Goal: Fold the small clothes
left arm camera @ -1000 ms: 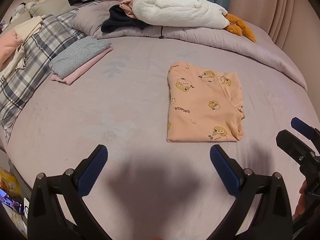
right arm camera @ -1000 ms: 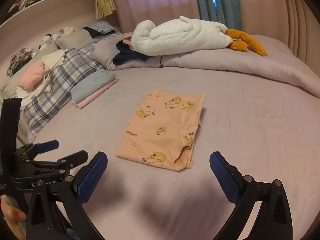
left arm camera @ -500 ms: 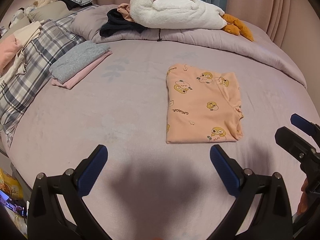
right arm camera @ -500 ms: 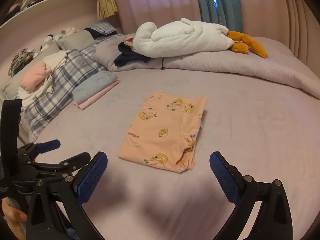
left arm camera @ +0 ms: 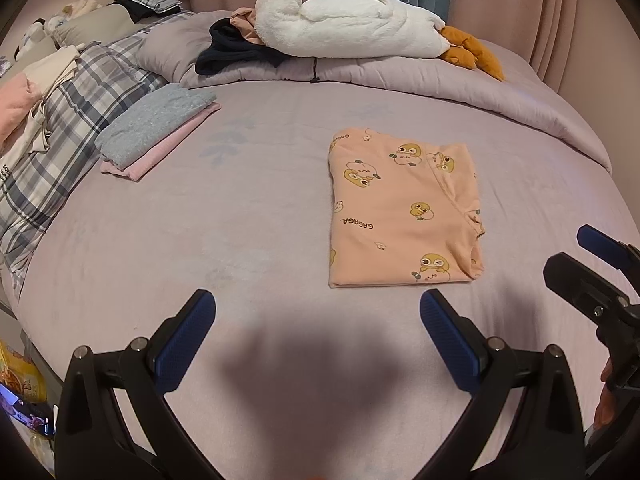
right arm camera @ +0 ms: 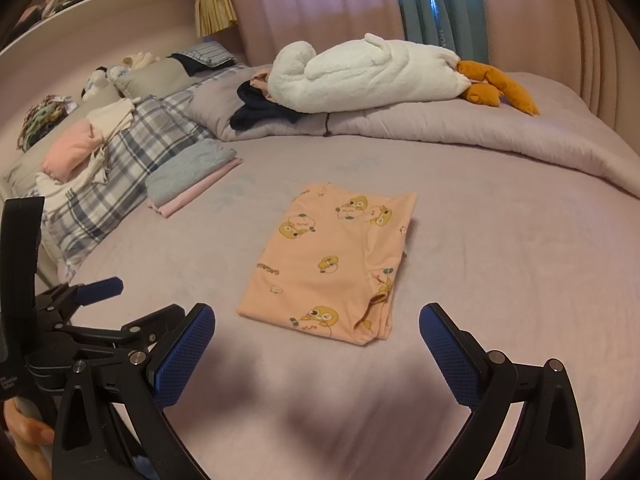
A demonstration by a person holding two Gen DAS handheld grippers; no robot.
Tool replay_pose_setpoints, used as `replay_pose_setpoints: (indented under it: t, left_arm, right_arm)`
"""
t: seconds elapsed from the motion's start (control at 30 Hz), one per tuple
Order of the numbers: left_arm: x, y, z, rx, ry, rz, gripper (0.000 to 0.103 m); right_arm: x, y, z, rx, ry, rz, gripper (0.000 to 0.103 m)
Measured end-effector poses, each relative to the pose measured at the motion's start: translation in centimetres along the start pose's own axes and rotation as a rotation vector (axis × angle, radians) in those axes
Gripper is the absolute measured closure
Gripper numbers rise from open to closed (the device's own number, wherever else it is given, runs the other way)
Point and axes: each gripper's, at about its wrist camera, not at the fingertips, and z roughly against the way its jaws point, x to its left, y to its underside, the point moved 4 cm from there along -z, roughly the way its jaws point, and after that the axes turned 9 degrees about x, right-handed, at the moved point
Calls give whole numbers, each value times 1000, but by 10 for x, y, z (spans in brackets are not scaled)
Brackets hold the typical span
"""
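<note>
Both hand-held grippers, left point(left arm camera: 318, 342) and right point(right arm camera: 316, 344), wide open and empty, have backed slightly off the peach duck-print garment point(left arm camera: 404, 212), lying folded flat mid-bed point(left arm camera: 240, 220); this piece looks done, likely stack next.

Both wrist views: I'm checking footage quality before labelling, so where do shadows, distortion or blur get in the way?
Left wrist view: a dark shadow falls on the bed between the left gripper fingers; fisheye bends the bed's edges; the peach garment is sharp. Right wrist view: softer shadow before the right gripper; corners vignetted black; print legible.
</note>
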Motion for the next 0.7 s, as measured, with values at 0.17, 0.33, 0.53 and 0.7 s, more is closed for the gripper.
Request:
replay_pose_setpoints:
  t: [0.17, 0.33, 0.53, 0.7]
  left_arm:
    - [-2, 0, 0, 0, 2, -7, 1]
    - [-4, 0, -1, 0, 7, -8, 1]
    - [-5, -1, -2, 1, 13, -13, 1]
    - [-6, 0, -3, 1, 13, -11, 1]
  right_arm:
    - [0, 0, 0, 2, -1, -1, 2]
    - [0, 0, 0, 1, -2, -1, 2]
    - [-1, 1, -1, 2, -1, -5, 2]
    - [-2, 1, -1, 3, 1, -7, 2]
